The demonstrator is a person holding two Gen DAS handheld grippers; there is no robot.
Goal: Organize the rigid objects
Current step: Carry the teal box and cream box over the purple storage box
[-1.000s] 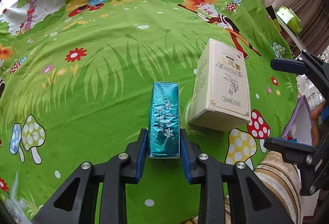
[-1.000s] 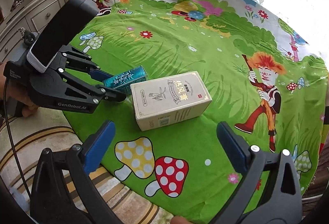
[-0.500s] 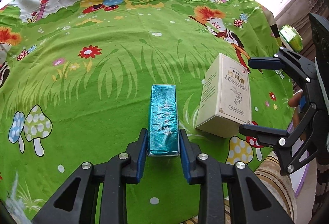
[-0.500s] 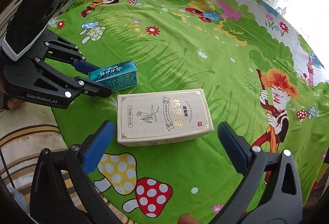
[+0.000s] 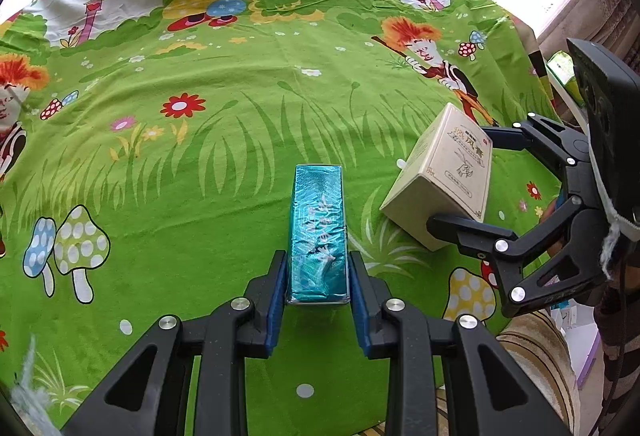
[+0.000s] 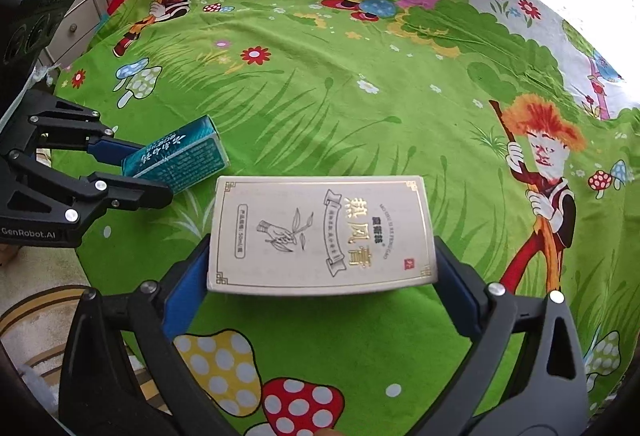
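Two boxes on a round table w/ a bright green cartoon tablecloth [image 5: 248, 124] (mushrooms, flowers, red-haired figures). Going left to right:

Left gripper [image 5: 318, 286] points steeply down at the cloth, blue pads [image 5: 278, 288] clamped on both long sides of a slim teal box [image 5: 318, 232]. Box sits near the front edge of the table, its long axis running away from the gripper, shiny wrap w/ white lettering on top. In the right wrist view the same teal box [image 6: 176, 158] looks slightly tilted, far end on or close to the cloth; can't tell if the near end is lifted.

Just to the right of it, close but not touching, is a bigger cream box [image 6: 322, 234] w/ gold trim, Chinese characters and a small drawing of a hand w/ a sprig. It lies flat, printed face up.

Right gripper [image 6: 322, 276] straddles that cream box end to end: left pad [image 6: 186, 286] right at one short end, the other jaw at the opposite end. Pads look like they're at the box's ends, but whether they're actually squeezing it I can't tell. From the left wrist view the cream box [image 5: 444, 176] sits between the black fingers of the right gripper [image 5: 460, 180].

A striped rug [image 6: 36, 300] shows on the floor below the table edge; a cabinet w/ drawers [image 6: 86, 16] stands at far left behind the table.
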